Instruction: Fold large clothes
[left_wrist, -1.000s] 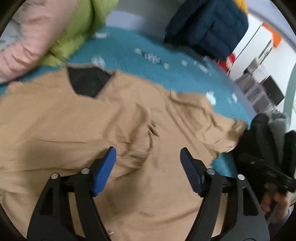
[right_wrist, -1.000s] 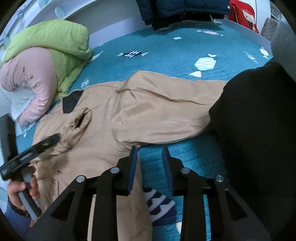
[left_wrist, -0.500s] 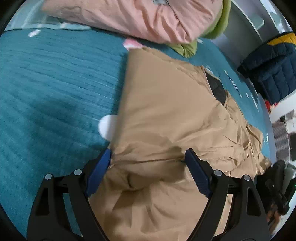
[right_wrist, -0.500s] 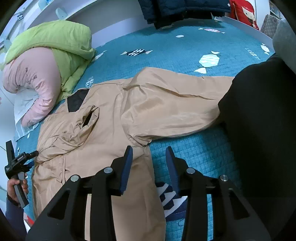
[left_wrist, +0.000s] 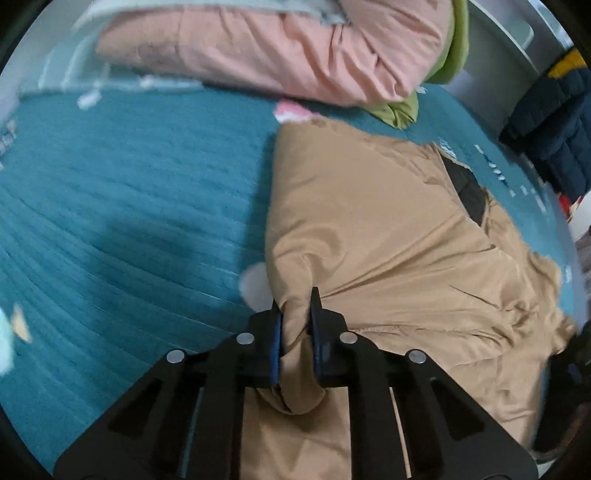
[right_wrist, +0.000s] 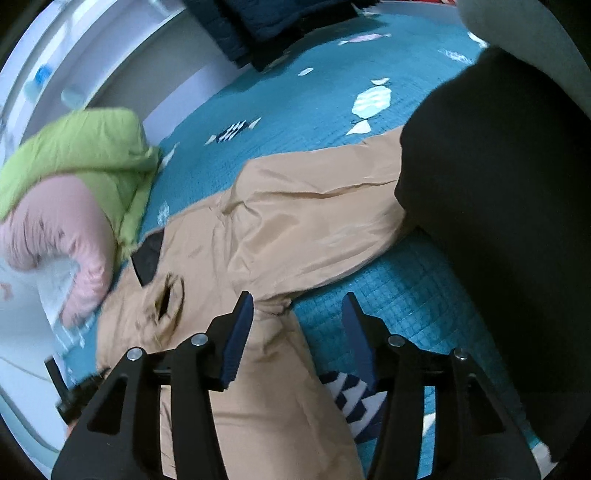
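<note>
A large tan jacket (left_wrist: 388, 236) lies spread on the teal bedspread (left_wrist: 129, 206), with a black collar lining (left_wrist: 467, 190). My left gripper (left_wrist: 295, 325) is shut on a bunched fold at the jacket's left edge. In the right wrist view the same jacket (right_wrist: 295, 225) stretches across the bed, its sleeve running right under a black garment (right_wrist: 498, 206). My right gripper (right_wrist: 297, 332) is open and hovers over the jacket's lower side edge, holding nothing.
A pink and green puffer jacket (left_wrist: 295, 48) lies at the head of the bed; it also shows in the right wrist view (right_wrist: 74, 177). A navy padded coat (left_wrist: 550, 133) sits at the far corner. The black garment covers the bed's right side.
My left gripper closed from wide open onto the jacket's left edge fold. My right gripper opened wider and shifted over the jacket's side edge.
</note>
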